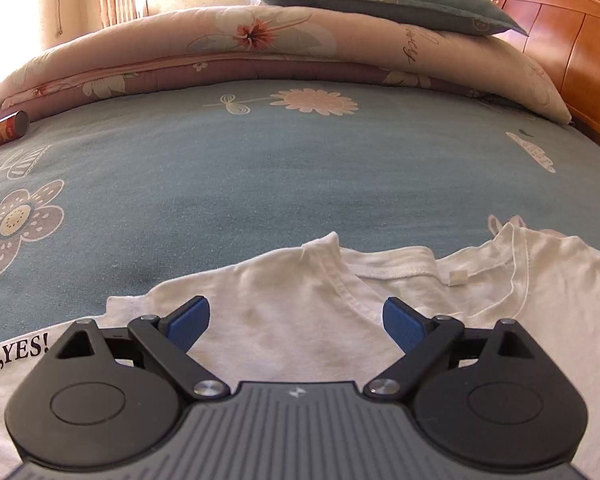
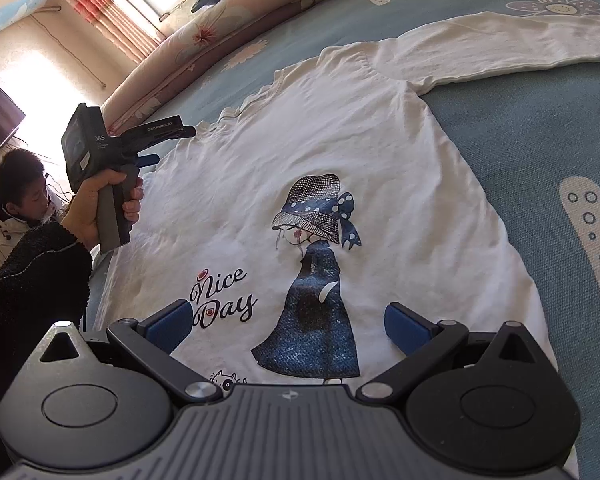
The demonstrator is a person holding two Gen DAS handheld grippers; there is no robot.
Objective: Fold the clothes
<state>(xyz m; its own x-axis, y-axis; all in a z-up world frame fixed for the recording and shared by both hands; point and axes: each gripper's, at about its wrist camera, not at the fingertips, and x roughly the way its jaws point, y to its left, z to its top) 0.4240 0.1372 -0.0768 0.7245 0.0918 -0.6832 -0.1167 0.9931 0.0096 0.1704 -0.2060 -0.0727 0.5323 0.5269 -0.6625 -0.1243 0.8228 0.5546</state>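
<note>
A white long-sleeved shirt [image 2: 340,148] lies spread flat on the blue bed sheet [image 2: 520,128], printed with a girl in a blue dress [image 2: 320,280] and "Nice Day". One sleeve [image 2: 500,44] stretches to the far right. My right gripper [image 2: 288,324] is open and empty, hovering over the shirt's lower hem. My left gripper [image 1: 296,322] is open and empty over the shirt's shoulder and neckline [image 1: 380,272]. It also shows in the right wrist view [image 2: 172,136], held by a hand at the shirt's left shoulder.
A folded floral quilt [image 1: 260,40] and a dark green pillow [image 1: 380,0] lie along the far side of the bed. A wooden headboard [image 1: 572,48] stands at the right. A red tube can [image 1: 4,132] lies at the left. A child [image 2: 20,208] sits beside the bed.
</note>
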